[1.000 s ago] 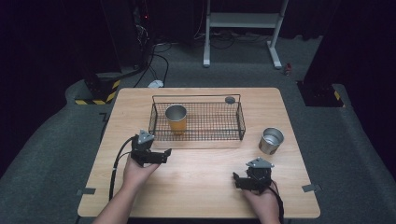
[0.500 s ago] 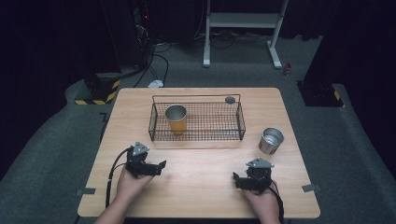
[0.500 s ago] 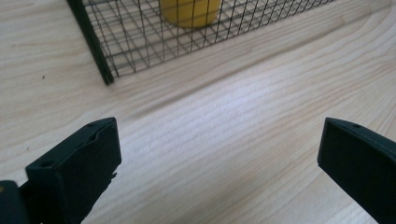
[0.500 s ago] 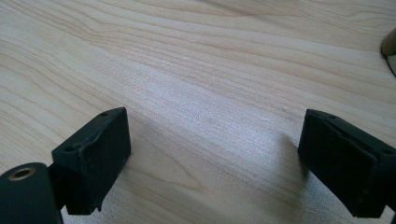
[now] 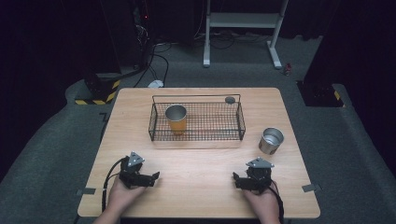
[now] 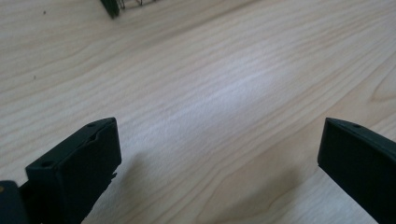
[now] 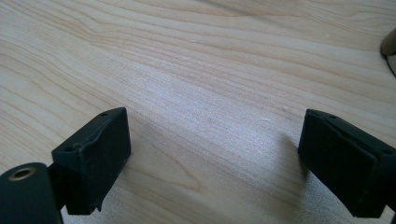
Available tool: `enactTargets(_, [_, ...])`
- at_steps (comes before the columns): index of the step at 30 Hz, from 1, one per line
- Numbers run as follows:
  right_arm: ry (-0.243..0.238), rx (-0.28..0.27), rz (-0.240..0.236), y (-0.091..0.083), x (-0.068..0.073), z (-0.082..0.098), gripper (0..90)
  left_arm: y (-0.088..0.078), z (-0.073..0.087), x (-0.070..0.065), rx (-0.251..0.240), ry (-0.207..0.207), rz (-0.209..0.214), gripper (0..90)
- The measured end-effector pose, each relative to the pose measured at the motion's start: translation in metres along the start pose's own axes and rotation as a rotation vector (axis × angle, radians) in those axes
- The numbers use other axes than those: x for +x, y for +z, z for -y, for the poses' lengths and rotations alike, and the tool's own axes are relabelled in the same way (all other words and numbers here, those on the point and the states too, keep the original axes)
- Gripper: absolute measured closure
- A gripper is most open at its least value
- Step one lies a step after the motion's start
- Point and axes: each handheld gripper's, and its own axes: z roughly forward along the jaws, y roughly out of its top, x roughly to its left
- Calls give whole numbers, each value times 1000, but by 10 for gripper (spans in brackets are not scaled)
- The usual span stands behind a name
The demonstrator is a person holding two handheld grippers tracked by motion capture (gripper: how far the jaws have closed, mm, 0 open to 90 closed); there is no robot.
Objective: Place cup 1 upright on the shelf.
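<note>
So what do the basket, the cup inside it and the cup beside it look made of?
Basket: thin black wire mesh, probably coated metal. Cup inside: orange wall, shiny grey rim, likely metal inside. Cup beside it: bare silvery metal, judging by its reflective wall.

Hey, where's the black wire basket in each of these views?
High view: the wire basket sits mid-table, beyond both grippers.
Left gripper view: one black corner of it pokes in at the top edge, left of centre.
Right gripper view: match by the wood instead.
Shared landmark: the pale wooden table, under everything.
</note>
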Motion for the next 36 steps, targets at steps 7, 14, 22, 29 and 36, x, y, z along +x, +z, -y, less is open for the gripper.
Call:
enactTargets(7, [7, -1, 2, 0, 1, 0, 94, 0, 5, -2, 9, 21, -11, 0])
enactTargets(14, [9, -1, -1, 0, 1, 0, 93, 0, 8, -4, -14, 5, -19, 1])
enactTargets(22, [8, 0, 1, 0, 0, 0, 88, -1, 9, -4, -14, 8, -24, 4])
enactTargets(29, [13, -50, 10, -11, 1, -2, 107, -1, 9, -4, -17, 6, -25, 5])
enactTargets(36, [-9, -98, 11, -19, 1, -1, 108, -1, 9, -4, -17, 6, -24, 5])
